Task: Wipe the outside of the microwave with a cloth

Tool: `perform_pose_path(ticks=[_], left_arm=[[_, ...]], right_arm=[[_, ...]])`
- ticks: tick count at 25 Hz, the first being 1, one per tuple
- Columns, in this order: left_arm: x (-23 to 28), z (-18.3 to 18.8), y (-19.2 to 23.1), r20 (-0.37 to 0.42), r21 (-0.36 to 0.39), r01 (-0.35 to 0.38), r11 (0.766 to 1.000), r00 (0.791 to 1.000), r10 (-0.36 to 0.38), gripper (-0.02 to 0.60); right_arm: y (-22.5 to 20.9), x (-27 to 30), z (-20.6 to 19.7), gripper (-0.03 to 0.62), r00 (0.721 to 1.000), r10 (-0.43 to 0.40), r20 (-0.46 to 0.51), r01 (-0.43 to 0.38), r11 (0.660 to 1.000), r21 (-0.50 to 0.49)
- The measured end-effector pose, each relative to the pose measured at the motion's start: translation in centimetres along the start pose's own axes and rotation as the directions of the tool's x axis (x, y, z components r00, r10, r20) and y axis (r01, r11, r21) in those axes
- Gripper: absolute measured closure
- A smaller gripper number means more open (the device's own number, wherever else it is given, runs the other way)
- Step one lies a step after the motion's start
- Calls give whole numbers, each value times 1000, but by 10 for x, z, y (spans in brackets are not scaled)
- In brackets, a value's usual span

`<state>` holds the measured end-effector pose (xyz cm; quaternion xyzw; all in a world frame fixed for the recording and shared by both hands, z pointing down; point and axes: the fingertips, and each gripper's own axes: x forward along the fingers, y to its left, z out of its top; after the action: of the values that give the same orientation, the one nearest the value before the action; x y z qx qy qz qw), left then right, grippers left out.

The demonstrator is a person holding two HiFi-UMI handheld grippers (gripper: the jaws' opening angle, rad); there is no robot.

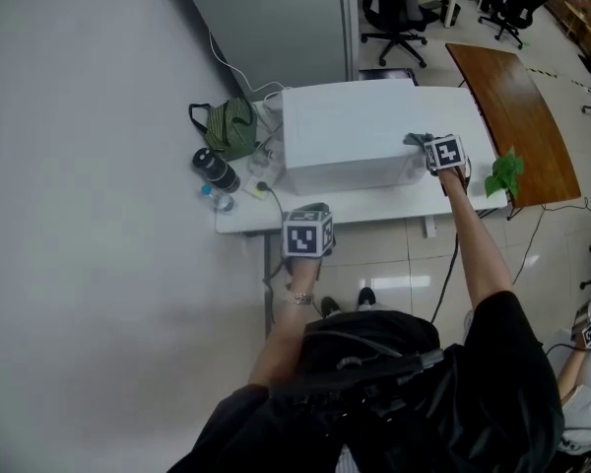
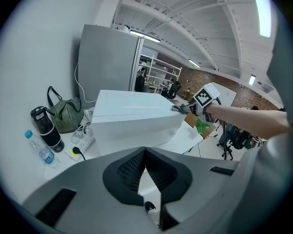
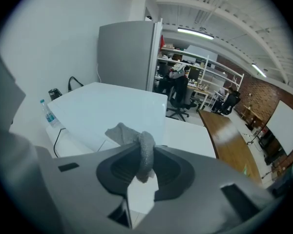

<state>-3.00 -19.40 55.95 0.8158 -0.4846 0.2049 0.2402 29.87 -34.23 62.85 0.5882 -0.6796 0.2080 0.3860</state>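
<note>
The white microwave (image 1: 355,136) stands on a white table (image 1: 374,205). My right gripper (image 1: 435,152) is at the top right front corner of the microwave, shut on a grey cloth (image 1: 417,140) that lies against its top edge. In the right gripper view the cloth (image 3: 144,152) is pinched between the jaws, with the microwave (image 3: 112,111) just ahead. My left gripper (image 1: 307,233) hangs in front of the table edge, below the microwave's left front corner. It (image 2: 145,152) is shut with nothing in it and touches nothing.
Left of the microwave sit a green striped bag (image 1: 229,126), a black flask (image 1: 215,168), a small water bottle (image 1: 217,199) and a power strip (image 1: 261,180). A grey cabinet (image 1: 276,18) stands behind. A brown table (image 1: 517,116) and office chairs (image 1: 394,8) are at right.
</note>
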Motion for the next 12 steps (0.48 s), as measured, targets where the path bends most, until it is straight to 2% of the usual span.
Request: perform_pose_path(ticks=[3,7,12], left_arm=[[-5,-7,2,-3,-8,-3,1000,1000,3,589],[-8,-11,3,-1,-9,-11,1000,1000,11,589],[-15,-9,7,37,-11,-54,998,998,54,589]], right_arm=[[16,-12,-2,525,1000,-13,-21,12,1000,-14],[89,-40,-1,525,992,115,53,-116,993,27],[193,-78,-11,525,955,260,139,-271,960,66]])
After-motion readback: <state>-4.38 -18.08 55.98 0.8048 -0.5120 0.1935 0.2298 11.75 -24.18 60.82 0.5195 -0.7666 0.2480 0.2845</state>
